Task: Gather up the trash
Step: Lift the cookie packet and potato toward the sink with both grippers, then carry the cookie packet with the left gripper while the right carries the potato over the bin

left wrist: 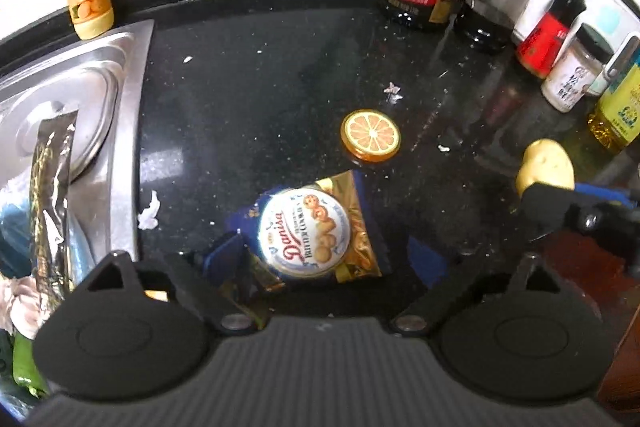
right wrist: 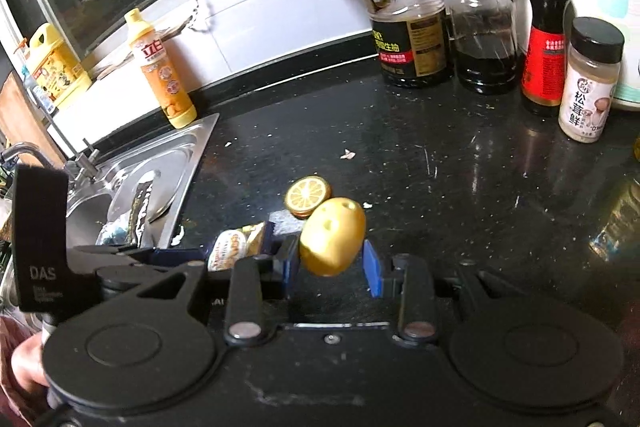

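here, a blue and gold cookie packet (left wrist: 320, 227) marked "danisa" lies flat on the black speckled table (left wrist: 248, 99), between the spread blue pads (left wrist: 226, 253) of the left tool (left wrist: 324, 255); the pads stand wide apart and do not press on it. just beyond the packet lies an orange slice (left wrist: 371, 135), flat on the table, and small white scraps (left wrist: 149, 211) are scattered around, one beside the rim of the steel sink (left wrist: 128, 131). in the sink a silver foil wrapper (left wrist: 52, 171) stands on end among other litter. the right tool (right wrist: 332, 261) is clamped on a yellow potato (right wrist: 333, 235), which is gripped between its blue pads; whether it clears the table cannot be told. in the left wrist view the same potato shows at the right edge. in the right wrist view the left tool reaches in from the left, with part of a hand (right wrist: 24, 367) at the lower left corner. at the back of the table, by the white tiled wall, stand an orange dish soap bottle (right wrist: 166, 75) near the sink corner, and to the right a row of dark sauce bottles (right wrist: 412, 39) and a small seasoning jar (right wrist: 590, 83) with a black lid. a yellow jug (right wrist: 56, 67) sits on the window ledge at far left.
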The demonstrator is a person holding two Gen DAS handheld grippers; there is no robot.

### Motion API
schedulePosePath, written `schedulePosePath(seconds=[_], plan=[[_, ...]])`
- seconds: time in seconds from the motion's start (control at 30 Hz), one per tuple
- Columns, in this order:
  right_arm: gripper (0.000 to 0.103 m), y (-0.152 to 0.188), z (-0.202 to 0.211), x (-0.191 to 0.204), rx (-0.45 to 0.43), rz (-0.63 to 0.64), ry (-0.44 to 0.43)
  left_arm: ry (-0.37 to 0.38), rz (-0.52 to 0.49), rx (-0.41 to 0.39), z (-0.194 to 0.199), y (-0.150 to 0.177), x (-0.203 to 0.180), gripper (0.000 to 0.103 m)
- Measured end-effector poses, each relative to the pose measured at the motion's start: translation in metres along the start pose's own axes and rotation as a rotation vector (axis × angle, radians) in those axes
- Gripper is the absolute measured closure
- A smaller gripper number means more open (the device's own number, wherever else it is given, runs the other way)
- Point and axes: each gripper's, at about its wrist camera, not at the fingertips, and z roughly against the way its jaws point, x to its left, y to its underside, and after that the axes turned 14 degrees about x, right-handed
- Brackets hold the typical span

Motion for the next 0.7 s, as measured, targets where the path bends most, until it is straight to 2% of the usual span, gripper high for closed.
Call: schedulePosePath(seconds=[0.07, 0.13, 0.27, 0.3, 0.4, 0.6, 0.7], plan=[[0.070, -0.004, -0.003, -0.004, 0.010, 0.001, -0.009, -0.014, 0.001, -0.002, -0.003, -0.001, -0.002, 0.012], [0.070, -0.007, -0.007, -0.006, 0.020, 0.007, -0.016, -0.025, -0.001, -0.013, -0.003, 0.000, -0.003, 0.017], [0.070, -0.014, -0.017, -0.003, 0.035, 0.014, -0.023, -0.048, -0.017, -0.034, -0.002, 0.000, -0.004, 0.034], [0.070, -0.014, -0.019, -0.003, 0.040, 0.016, -0.026, -0.045, -0.022, -0.041, -0.001, 0.000, -0.004, 0.043], [0.070, -0.016, -0.024, 0.001, 0.052, 0.022, -0.030, -0.031, -0.036, -0.050, 0.001, -0.002, -0.006, 0.058], [0.070, -0.019, -0.030, 0.012, 0.056, 0.038, -0.031, -0.026, -0.048, -0.077, 0.010, 0.001, -0.007, 0.069], [0.070, -0.019, -0.028, 0.015, 0.048, 0.041, -0.034, -0.023, -0.038, -0.098, 0.018, 0.001, -0.003, 0.070]])
